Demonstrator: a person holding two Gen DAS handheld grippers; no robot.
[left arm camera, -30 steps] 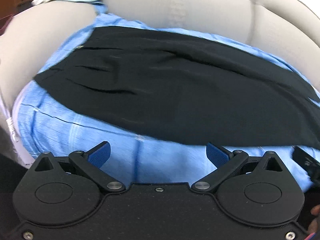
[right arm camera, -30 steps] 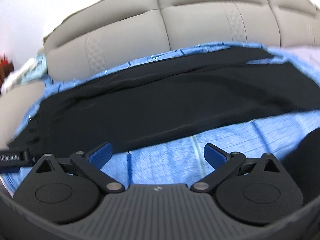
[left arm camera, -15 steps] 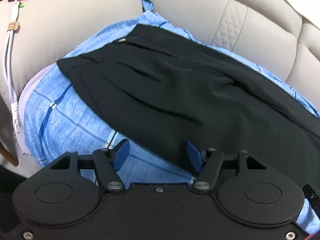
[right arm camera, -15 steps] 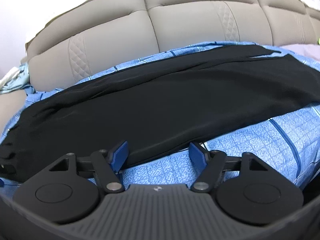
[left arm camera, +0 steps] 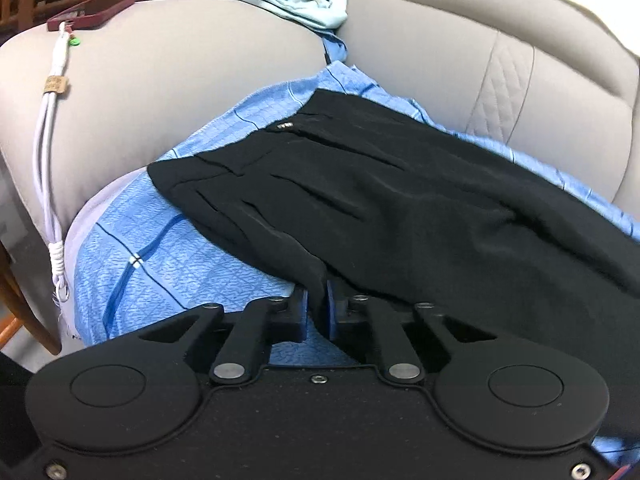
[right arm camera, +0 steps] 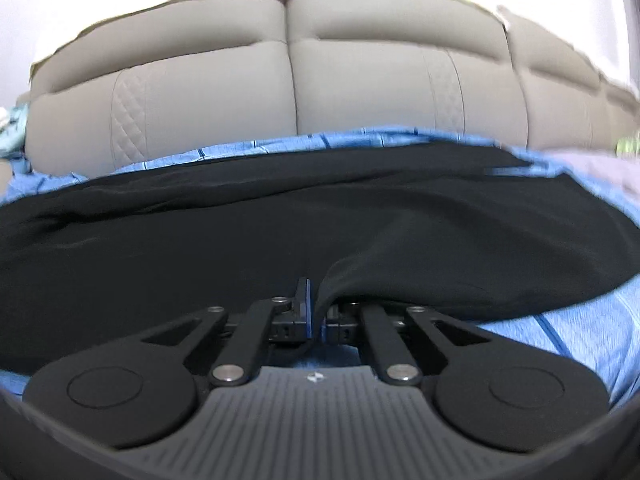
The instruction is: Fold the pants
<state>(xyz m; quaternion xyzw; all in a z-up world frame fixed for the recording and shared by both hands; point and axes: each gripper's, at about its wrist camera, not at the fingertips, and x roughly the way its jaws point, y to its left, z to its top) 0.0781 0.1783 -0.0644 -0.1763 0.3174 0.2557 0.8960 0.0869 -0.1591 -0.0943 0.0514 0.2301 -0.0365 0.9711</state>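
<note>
Both wrist cams sit low, close over sofa seat. Left cam faces armrest (left arm camera: 168,80) end, angled toward backrest. Right cam faces backrest (right arm camera: 288,92) square-on. Shared: black pants (left arm camera: 420,200) on blue sheet (left arm camera: 160,264), each view's near edge.

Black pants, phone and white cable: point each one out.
black pants (left arm camera: 420,208): left wrist view, on the flat cloth below the waistband.
phone (left arm camera: 92,12): left wrist view, middle of its red case on the sofa armrest.
white cable (left arm camera: 44,152): left wrist view, on the hanging run.
</note>
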